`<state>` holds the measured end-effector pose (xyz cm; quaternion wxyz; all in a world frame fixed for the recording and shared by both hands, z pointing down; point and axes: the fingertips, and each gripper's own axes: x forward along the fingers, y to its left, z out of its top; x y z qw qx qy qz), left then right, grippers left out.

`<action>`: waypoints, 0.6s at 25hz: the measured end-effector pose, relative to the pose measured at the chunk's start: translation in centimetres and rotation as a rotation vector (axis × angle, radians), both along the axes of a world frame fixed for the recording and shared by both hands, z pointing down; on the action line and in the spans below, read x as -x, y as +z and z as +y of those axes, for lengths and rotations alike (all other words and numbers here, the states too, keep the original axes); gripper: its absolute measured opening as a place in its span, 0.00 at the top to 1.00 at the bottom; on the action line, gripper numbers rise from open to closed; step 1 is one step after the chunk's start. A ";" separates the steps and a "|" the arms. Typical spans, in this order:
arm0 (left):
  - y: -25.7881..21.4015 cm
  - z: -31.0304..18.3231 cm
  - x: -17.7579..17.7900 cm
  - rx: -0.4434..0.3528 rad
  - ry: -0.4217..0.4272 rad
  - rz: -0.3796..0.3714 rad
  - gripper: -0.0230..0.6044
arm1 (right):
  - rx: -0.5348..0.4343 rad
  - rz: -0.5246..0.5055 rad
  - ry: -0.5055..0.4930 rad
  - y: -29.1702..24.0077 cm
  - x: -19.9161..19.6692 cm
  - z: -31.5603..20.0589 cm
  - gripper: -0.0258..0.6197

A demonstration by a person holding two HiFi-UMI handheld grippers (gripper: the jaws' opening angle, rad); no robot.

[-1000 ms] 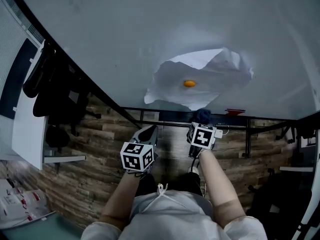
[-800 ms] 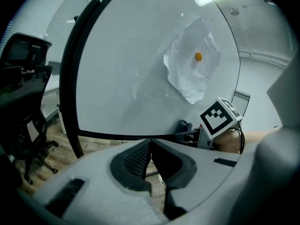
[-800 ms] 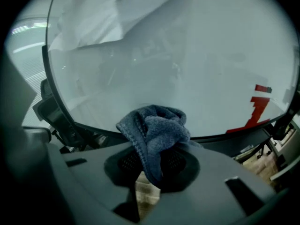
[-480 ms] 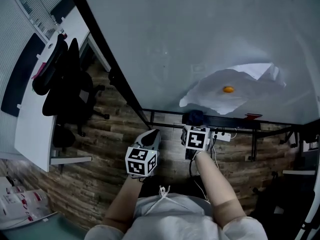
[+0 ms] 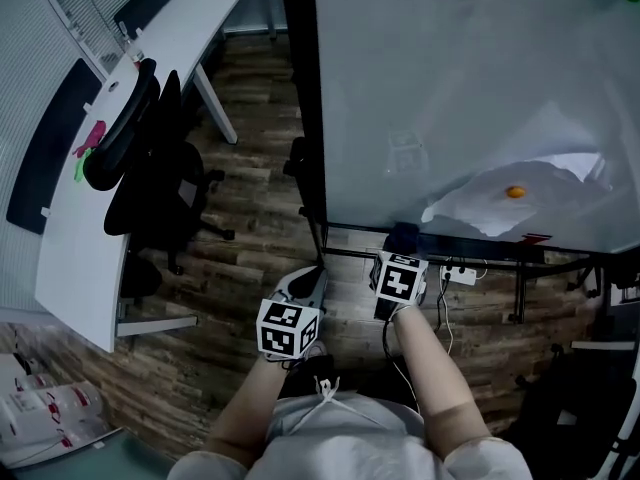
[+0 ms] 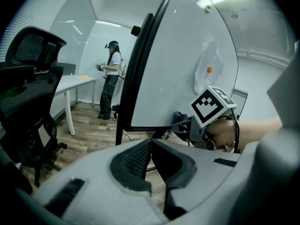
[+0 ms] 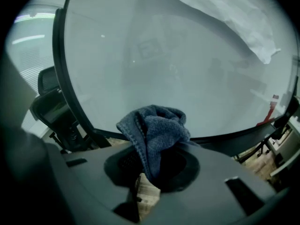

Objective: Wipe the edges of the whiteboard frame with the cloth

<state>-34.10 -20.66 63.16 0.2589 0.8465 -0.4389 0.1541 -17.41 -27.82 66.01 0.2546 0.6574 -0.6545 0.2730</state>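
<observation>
We're holding the right gripper [image 7: 150, 172] clamped on the bunched-up cloth [image 7: 154, 130] right at the whiteboard frame [image 7: 225, 137] bottom edge, probably so the wad can rub along it, while the left gripper [image 6: 150, 143] is idling below the frame, jaws together, empty.

Crumpled blue cloth [image 7: 154, 130], close to black whiteboard frame [image 5: 301, 88], bottom edge
</observation>
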 end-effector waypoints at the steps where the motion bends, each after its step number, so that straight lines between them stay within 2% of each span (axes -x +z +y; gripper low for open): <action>1: 0.1 -0.2 0.7 0.002 -0.001 0.000 0.93 | -0.003 -0.002 -0.004 0.0 0.7 -0.2 0.85; 6: 0.2 -0.4 3.0 0.004 -0.011 0.022 0.93 | 0.008 0.000 -0.036 0.3 5.1 -0.8 0.85; 11: 0.9 0.1 5.2 0.019 -0.029 0.032 0.93 | -0.001 -0.008 -0.030 0.6 7.4 -1.4 0.85; 15: 1.8 0.4 7.3 0.035 -0.059 0.030 0.93 | 0.015 -0.024 -0.064 0.9 10.4 -1.6 0.85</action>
